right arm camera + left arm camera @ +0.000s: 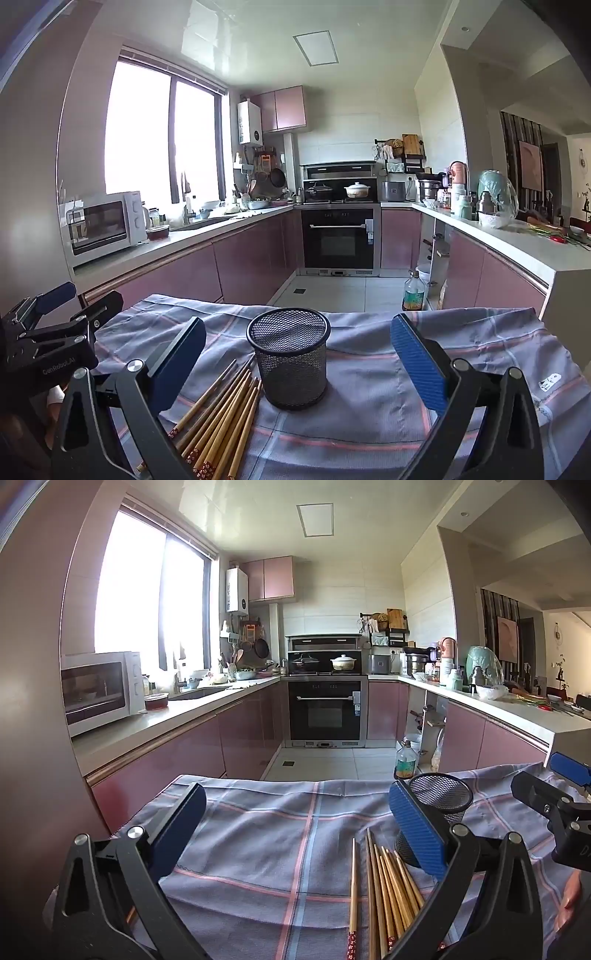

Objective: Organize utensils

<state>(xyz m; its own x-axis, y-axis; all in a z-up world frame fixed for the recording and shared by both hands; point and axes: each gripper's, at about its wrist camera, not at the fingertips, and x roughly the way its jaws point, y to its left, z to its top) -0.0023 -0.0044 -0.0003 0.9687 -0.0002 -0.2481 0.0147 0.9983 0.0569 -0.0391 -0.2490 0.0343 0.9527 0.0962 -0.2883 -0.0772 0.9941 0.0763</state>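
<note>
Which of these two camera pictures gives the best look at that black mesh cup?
The right wrist view: the black mesh cup stands whole and central on the cloth. In the left wrist view its lower left side is hidden behind a blue pad, leaving mostly the rim.

The chopsticks (pixel 218 417) ran off the bottom edge in both views. In the left view, a blue finger (pixel 417 834) hid part of the mesh cup (pixel 441 794).

Domestic kitchen. Evidence: built-in oven (pixel 325 710) at twelve o'clock, microwave (pixel 101 690) on counter at ten o'clock, pink cabinets (pixel 271 578) overhead, cluttered worktop (pixel 517 709) at two o'clock.
</note>
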